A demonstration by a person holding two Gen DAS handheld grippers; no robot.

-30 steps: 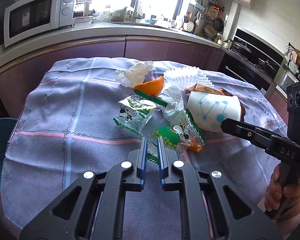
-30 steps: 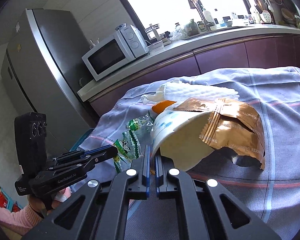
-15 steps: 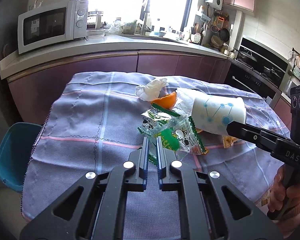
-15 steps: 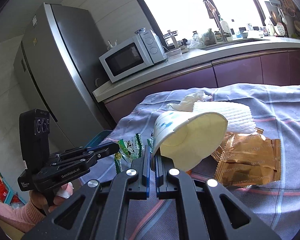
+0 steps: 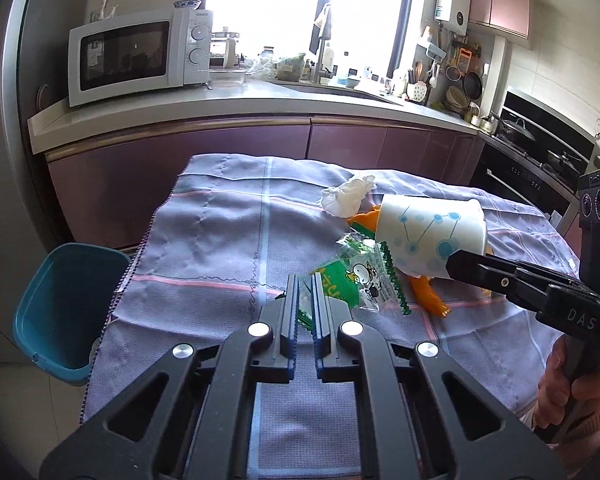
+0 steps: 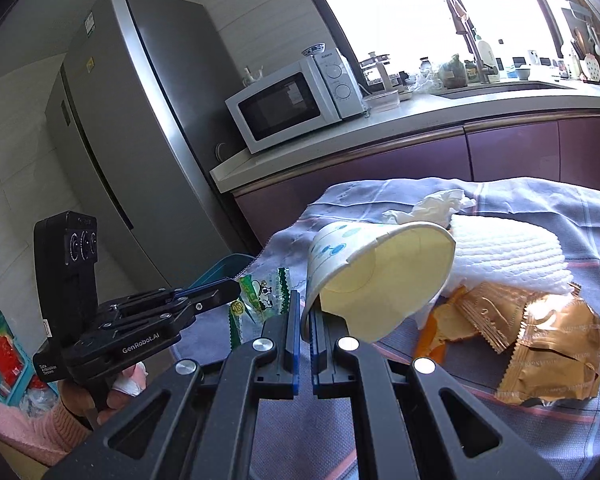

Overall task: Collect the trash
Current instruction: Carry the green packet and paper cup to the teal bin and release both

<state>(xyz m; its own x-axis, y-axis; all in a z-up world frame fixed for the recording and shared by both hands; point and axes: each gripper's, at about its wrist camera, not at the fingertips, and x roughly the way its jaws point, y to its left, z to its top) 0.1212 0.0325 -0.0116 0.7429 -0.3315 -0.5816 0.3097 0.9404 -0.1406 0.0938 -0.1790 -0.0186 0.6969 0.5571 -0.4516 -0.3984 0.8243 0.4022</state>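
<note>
Two light pieces are up off the cloth: our right gripper [image 6: 305, 320] pinches the crushable paper cup [image 6: 380, 276] by its thin rim, our left gripper [image 5: 305, 294] nips the slippery green candy wrapper [image 5: 356, 280] at its edge.

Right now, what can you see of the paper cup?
The paper cup is white outside with a blue dot-and-line pattern and plain cream inside, which looks empty. It is tipped on its side, mouth toward the right wrist camera, lifted off the tablecloth. The right gripper holds it, jaws shut on its rim, which is squashed out of round. From the left view its base sits in front of the orange peel, beside the green wrappers.
</note>
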